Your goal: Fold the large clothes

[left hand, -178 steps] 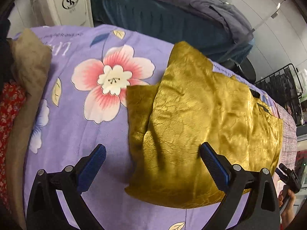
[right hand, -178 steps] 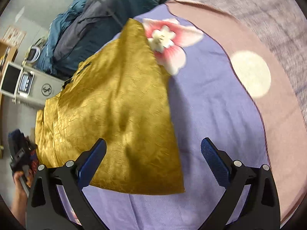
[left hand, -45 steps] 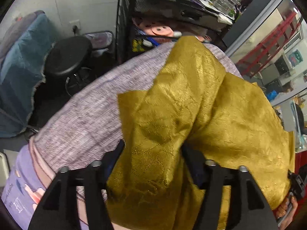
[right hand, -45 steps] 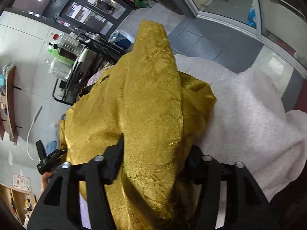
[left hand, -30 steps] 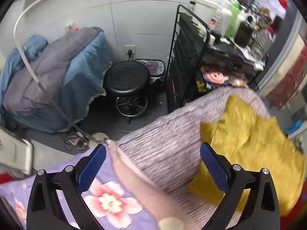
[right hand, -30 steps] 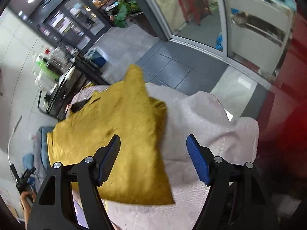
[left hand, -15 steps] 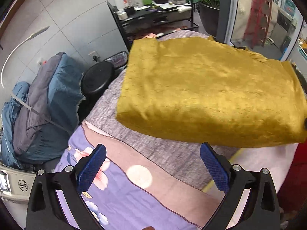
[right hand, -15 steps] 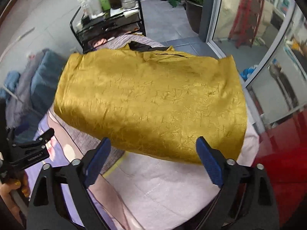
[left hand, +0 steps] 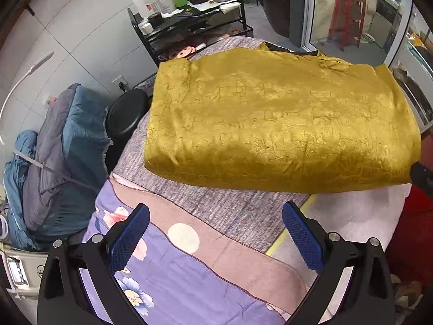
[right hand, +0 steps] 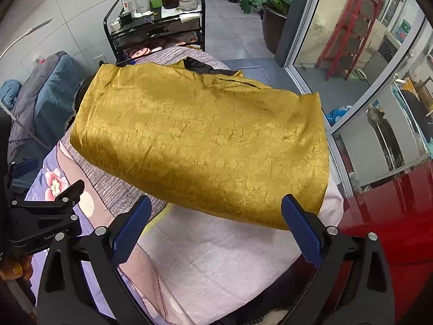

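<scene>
**Gold bundle lies folded, both tools empty**

Gold, crinkled fabric is the thing to watch, but start nearest. The left tool (left hand: 215,233) hangs over a purple flowered sheet (left hand: 173,289) with its blue pads (left hand: 303,239) spread wide and nothing between them. The right tool (right hand: 215,230) hangs the same way over a pale pink blanket (right hand: 216,268), jaws at full spread and empty. Both point steeply downward, tipped a little forward, so each camera looks past its pads toward the far end of the bed. In the right view the left tool's black body shows at the near left edge, so the two sit side by side.

Just beyond both sets of pads lies the folded garment (left hand: 276,124), a thick rectangular bundle resting on a grey woven cover (left hand: 232,205) at the far end of the bed. Its long axis runs left to right, square across the line each tool points along. Its near edge is a rounded fold; at the far edge a dark lining shows (right hand: 208,69). The left tool faces the bundle's left half and the right tool its right half, so neither is clearly nearer; any further fold or tidy would likely start with both reaching forward to that near edge.

Farther off stand a black wire cart (right hand: 154,31) with bottles, and glass doors to the right.
</scene>
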{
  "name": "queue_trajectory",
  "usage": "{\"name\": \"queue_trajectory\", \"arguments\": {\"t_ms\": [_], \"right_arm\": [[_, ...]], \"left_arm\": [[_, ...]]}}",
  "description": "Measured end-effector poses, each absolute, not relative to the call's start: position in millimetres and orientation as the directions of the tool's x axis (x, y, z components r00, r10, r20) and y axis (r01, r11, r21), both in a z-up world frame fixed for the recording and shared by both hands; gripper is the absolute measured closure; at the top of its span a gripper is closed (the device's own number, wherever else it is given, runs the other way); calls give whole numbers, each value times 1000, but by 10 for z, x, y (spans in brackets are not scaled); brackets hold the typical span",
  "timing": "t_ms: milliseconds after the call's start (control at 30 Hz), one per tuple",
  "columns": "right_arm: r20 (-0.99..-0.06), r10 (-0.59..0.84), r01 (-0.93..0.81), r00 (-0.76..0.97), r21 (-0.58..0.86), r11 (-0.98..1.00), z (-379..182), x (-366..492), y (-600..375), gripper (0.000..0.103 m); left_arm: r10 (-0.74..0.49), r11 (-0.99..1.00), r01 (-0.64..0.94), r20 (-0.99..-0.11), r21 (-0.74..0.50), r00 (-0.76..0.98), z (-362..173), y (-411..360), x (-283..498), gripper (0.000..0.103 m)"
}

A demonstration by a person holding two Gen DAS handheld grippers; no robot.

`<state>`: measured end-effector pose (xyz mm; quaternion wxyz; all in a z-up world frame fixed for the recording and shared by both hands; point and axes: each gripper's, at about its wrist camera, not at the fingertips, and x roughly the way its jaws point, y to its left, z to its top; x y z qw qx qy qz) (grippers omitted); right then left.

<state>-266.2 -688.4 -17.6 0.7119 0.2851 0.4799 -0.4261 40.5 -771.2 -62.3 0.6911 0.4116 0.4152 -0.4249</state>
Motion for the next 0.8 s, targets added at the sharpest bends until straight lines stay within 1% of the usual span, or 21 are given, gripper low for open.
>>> {"name": "queue_trajectory", "arguments": {"t_ms": [100, 200, 333, 800], "right_arm": [[-928, -331, 878, 172, -8, 478, -210, -2665, -6877, 8], [-927, -335, 880, 169, -11, 474, -225, -2690, -6871, 8], [-928, -329, 881, 176, 0, 472, -242, -2719, -6888, 8], [-928, -324, 875, 185, 5, 485, -257, -2737, -6846, 8]], "left_arm": [[-248, 312, 931, -930, 188, 271, -622, -7711, 381, 6], [-242, 324, 924, -926, 206, 291, -624, -7715, 362, 6], [-248, 343, 923, -930, 178, 271, -601, -7707, 395, 6], [-229, 348, 916, -930, 198, 288, -628, -7714, 402, 6]]}}
